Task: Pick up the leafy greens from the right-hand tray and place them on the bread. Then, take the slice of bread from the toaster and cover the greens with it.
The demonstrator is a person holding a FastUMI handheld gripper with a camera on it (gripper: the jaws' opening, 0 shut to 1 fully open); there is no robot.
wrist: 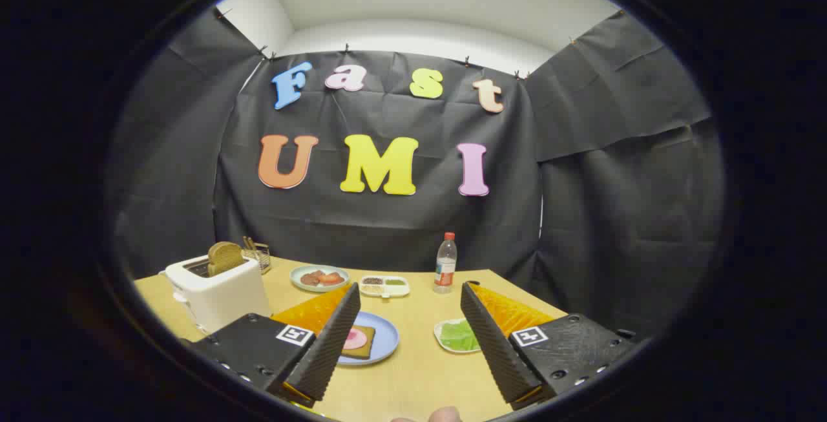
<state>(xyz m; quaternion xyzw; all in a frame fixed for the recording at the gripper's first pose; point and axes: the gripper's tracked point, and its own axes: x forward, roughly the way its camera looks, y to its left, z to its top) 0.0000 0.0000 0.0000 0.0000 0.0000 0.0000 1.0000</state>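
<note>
Hovering above the near edge of the tabletop (413, 370), the hand-held gripper (409, 296) was pictured with its fingers spread wide and nothing held between them. A fingertip of the person's hand (444, 415) was glimpsed just below the fingers.

Just ahead, partly hidden behind the left finger, a blue plate (381, 341) was seen carrying a slice of bread (362, 342) topped with a pink round of what looked like meat. Beside the right finger, the leafy greens (460, 337) were shown lying in a small white tray (446, 330), untouched and well apart from the bread.

To the left, a white toaster (216, 296) was caught with a browned slice (224, 256) standing up out of its slot. Beyond the plate, a dish of reddish food (319, 278), a divided condiment dish (384, 286) and a clear bottle with a red cap (445, 263) were ranged toward the far edge, with a small wire rack (256, 255) behind the toaster.

The task was judged to be at its start, with the greens yet to be lifted. Thin, limp leaves could slip from a shallow pinch, or the light tray could be dragged along if the fingers were closed on its rim. A descent too far left could knock the plate or disturb the bread's topping.
</note>
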